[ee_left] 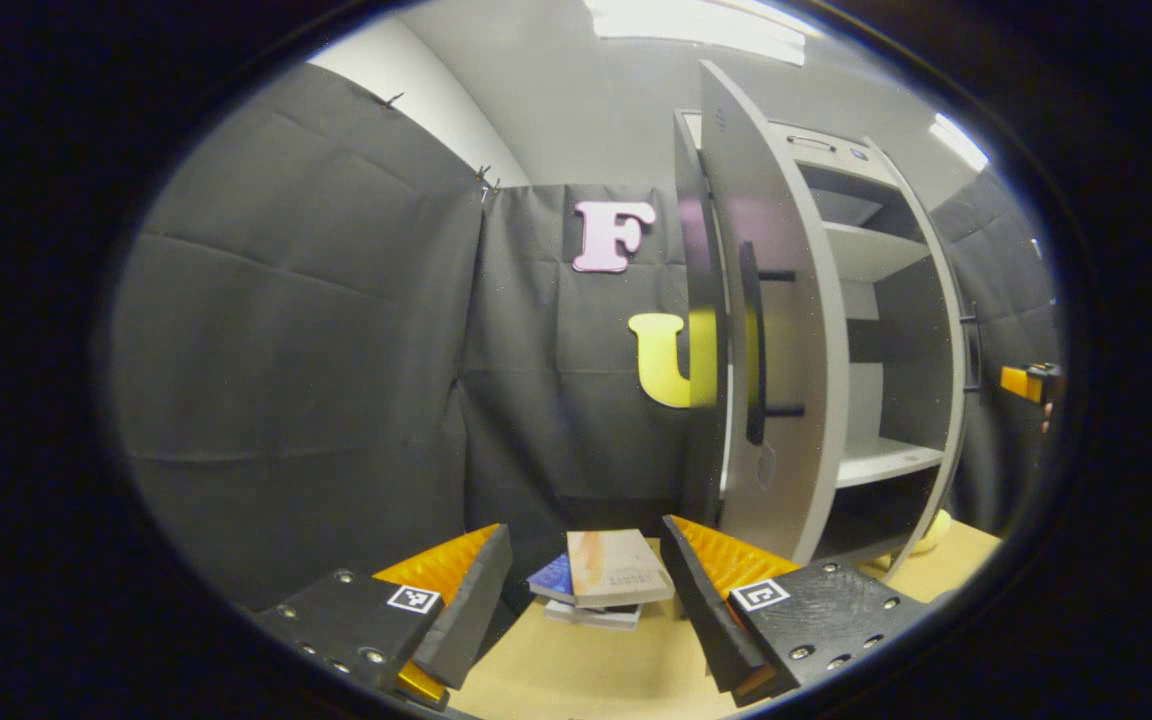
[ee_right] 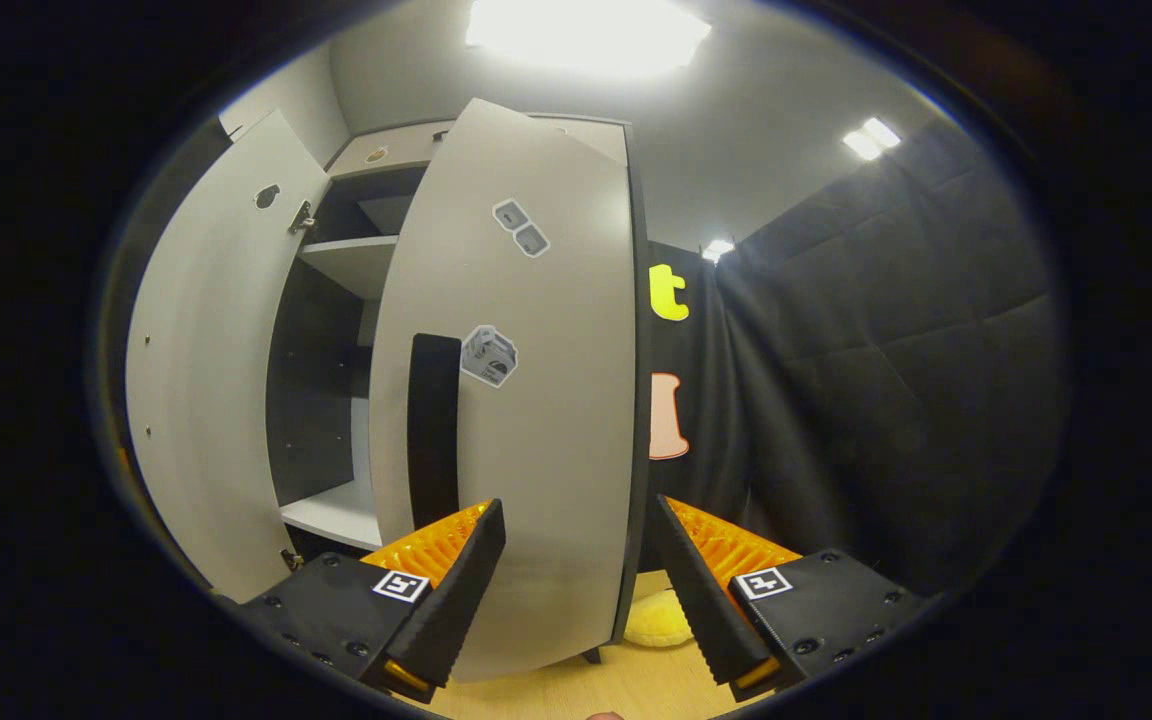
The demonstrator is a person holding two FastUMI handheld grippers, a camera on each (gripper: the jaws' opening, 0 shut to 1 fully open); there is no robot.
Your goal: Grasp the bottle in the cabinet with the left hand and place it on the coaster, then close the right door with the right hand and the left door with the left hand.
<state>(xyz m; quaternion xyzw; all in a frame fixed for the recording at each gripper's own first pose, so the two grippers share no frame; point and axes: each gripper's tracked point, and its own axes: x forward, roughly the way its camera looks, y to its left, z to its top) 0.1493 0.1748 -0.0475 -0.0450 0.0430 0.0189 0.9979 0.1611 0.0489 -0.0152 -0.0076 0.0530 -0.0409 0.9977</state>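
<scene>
In the left gripper view the grey cabinet (ee_left: 886, 300) stands right of centre, its left door (ee_left: 786, 400) swung out toward me with a black bar handle (ee_left: 754, 340). White shelves (ee_left: 881, 460) show inside. My left gripper (ee_left: 586, 525) hangs open and empty over the table. In the right gripper view the right door (ee_right: 536, 400) stands partly swung in, close ahead of my open right gripper (ee_right: 577, 503); its black handle (ee_right: 433, 430) is just above my left finger (ee_right: 456, 560). The left door (ee_right: 206, 380) is wide open. The right gripper (ee_left: 1031, 382) also appears far right.
A small stack of books (ee_left: 606, 580) lies on the wooden table (ee_left: 586, 670) just ahead of my left gripper. A yellow round pad (ee_right: 656, 620) lies on the table by the cabinet's foot, also visible at the cabinet's base (ee_left: 936, 530). Black cloth walls surround the booth.
</scene>
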